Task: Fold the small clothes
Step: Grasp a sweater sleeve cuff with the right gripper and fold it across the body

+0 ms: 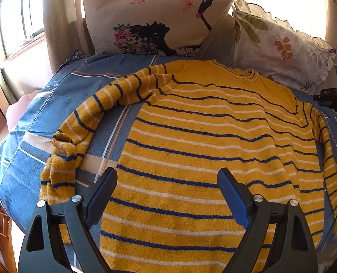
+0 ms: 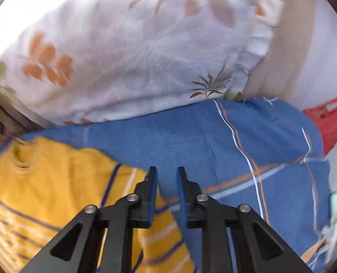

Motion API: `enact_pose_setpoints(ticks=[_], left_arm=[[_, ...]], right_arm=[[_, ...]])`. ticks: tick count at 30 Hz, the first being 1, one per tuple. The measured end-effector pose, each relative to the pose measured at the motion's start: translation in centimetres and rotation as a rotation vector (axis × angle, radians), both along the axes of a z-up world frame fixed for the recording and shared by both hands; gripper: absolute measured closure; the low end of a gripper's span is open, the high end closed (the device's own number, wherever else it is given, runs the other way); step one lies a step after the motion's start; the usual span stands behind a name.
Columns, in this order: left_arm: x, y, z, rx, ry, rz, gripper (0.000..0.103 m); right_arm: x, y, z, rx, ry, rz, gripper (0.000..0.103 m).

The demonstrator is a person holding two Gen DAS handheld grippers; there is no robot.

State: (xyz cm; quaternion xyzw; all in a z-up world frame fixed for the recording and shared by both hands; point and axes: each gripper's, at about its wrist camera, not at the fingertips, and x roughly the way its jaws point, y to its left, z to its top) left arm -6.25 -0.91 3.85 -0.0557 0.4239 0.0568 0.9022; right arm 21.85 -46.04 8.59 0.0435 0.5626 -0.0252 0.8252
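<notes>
A yellow sweater with blue and white stripes lies flat on a blue plaid bedspread, collar at the far side. Its left sleeve curves out and down; its right sleeve runs along the body. My left gripper is open above the sweater's lower hem, empty. My right gripper is open with a narrow gap, empty, above the bedspread just right of the sweater's shoulder. The right gripper also shows in the left wrist view at the far right edge.
A butterfly-print cushion and a leaf-print pillow stand behind the sweater; the pillow fills the right wrist view. A window is on the left. A red object lies beyond the bed's right edge.
</notes>
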Motion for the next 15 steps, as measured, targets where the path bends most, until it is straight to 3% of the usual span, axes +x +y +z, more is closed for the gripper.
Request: enact_pose_setpoints(ticks=[1,4,9,12,15], left_arm=[[-0.2,0.1,0.1,-0.007,-0.005,0.001,0.014],[-0.4,0.1,0.0,-0.033,-0.006,-0.008,0.014],[-0.5,-1.3,-0.6,-0.061,0.011,-0.053,0.014],[-0.9,-2.3,-0.6,-0.062,0.014,-0.078,0.014],[-1.5,-3.0,-0.5,-0.053,0.011,-0.093,0.014]], right_arm=[[-1.6,-0.4,1.2,0.036,-0.014,0.011,0.055],[-7.9,-1.1,4.2,0.103,-0.03,0.083,0.046],[-19.1,-0.8,5.7,0.121,0.03,0.239,0.033],[-24.3,-1.7,5.3,0.047,0.052,0.206,0.031],[-27.4,-4.0,4.3,0.05,0.058,0.087,0.029]])
